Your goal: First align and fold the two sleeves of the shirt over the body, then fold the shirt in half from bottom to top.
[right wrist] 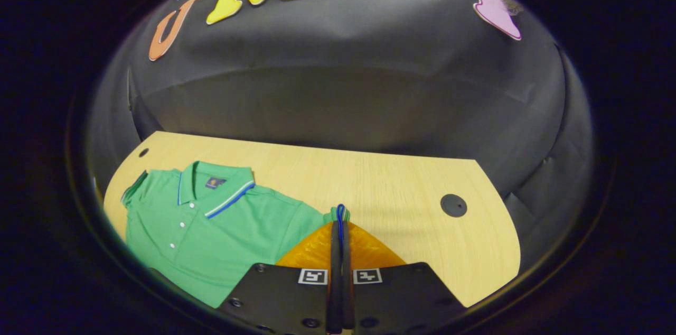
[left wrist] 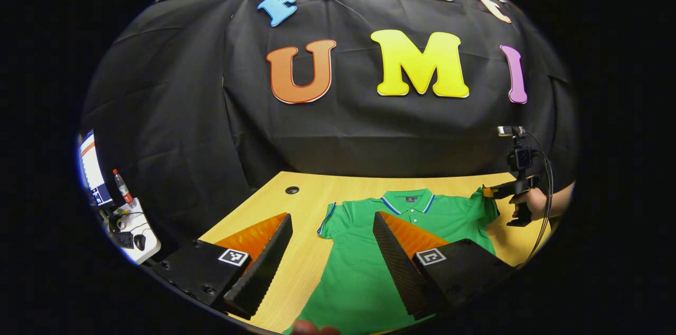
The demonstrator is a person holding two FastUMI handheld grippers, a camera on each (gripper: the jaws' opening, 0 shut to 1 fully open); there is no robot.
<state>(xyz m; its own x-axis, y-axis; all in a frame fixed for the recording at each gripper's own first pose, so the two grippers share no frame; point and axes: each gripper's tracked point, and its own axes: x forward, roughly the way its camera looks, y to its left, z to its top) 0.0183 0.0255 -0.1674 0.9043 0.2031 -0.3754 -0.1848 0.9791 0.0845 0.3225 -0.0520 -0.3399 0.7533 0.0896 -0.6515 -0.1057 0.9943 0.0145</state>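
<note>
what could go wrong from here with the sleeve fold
The right gripper is shut on just the trimmed cuff edge of the shirt's right sleeve; so thin a bite could slip out mid-fold.

The left gripper hangs open above the shirt, with nothing pinning the body, so pulling the sleeve across may drag or wrinkle the whole shirt on the smooth table.

The left sleeve lies unfolded, so the two sleeves could end up uneven.

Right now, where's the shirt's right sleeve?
The sleeve cuff sits pinched in the right gripper, lifted off the table, right of the collar.
</note>
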